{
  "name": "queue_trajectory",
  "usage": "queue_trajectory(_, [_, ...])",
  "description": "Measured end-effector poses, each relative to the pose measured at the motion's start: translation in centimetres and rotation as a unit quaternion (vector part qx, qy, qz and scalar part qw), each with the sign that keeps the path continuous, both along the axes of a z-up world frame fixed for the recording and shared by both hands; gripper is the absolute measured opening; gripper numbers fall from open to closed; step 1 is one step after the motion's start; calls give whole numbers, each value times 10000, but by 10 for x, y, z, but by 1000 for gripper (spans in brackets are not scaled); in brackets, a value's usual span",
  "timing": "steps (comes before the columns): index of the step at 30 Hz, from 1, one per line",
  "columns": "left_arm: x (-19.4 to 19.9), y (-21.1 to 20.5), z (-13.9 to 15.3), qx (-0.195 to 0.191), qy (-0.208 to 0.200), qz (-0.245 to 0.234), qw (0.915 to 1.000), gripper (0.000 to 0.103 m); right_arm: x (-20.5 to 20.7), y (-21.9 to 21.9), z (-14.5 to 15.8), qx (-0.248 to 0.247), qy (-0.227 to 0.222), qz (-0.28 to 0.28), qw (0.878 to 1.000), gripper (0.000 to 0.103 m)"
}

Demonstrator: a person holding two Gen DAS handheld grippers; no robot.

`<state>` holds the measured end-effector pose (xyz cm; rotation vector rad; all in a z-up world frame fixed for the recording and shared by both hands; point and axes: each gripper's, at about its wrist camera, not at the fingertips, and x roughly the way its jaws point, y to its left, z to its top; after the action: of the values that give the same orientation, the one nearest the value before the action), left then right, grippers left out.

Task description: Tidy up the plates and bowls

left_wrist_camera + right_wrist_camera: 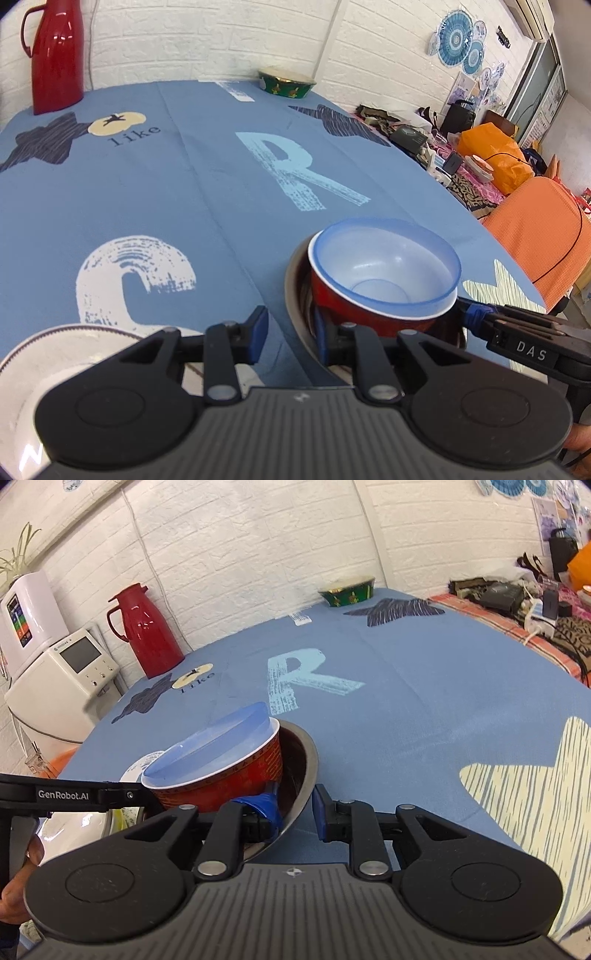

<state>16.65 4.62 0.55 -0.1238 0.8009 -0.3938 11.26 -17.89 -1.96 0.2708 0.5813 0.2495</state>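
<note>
Steel bowl (299, 771), holding the red bowl (236, 775) and blue bowl (214, 746) at seven o'clock on the desk (406, 709), is straddled by spread right gripper (295, 812) jaws, left gripper (290, 334) spread; rim should be pinched squarely.

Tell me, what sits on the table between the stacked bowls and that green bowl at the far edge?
Nothing but tablecloth: between the stacked bowls and the green bowl lies only its printed letter R, in both views.

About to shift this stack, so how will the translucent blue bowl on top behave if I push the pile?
The translucent blue bowl looks like thin plastic, so probably light. It sits tilted in the red bowl, not seated flat, so it may slide or pop out. Likely flexes if squeezed.
</note>
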Motion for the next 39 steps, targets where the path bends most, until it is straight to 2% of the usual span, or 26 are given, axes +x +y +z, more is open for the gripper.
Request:
queue_trajectory(2, [0,2,1,-103,34,8,9999,17,-1,1,3,16,-148,68,9999,4])
queue_trajectory(4, [1,2,1,-372,131,-183,9991,20,3,6,4,-2,-149,225,9996,10])
queue_trajectory(5, [2,-1,-1,-369,152,-244,9989,24,7,10,1,-161,-4,248,9996,11])
queue_trajectory(8, [2,-10,-7,-364,288,-344,9983,30,10,10,-2,-6,70,350,9994,12])
queue_trajectory(13, [5,-3,-3,-418,335,-274,9982,32,16,1,-1,121,180,327,9992,13])
queue_trajectory(15, [10,4,-1,-314,416,-233,9984,43,23,0,1,25,259,342,9991,15])
queue_trajectory(20, [34,21,-4,-629,926,-290,9933,49,36,1,4,-168,417,484,9978,16])
queue_trajectory(24, [41,32,-5,-839,1048,36,9909,62,36,0,2,-133,424,572,9974,21])
queue_trajectory(27, [41,43,0,-1022,1122,275,9880,65,39,-3,2,-144,460,530,9974,28])
queue_trajectory(32, [54,49,8,-704,976,515,9914,67,46,-9,1,34,648,400,9971,35])
queue_trajectory(39, [75,39,-4,-423,1262,449,9901,68,50,-7,3,-89,720,386,9966,39])
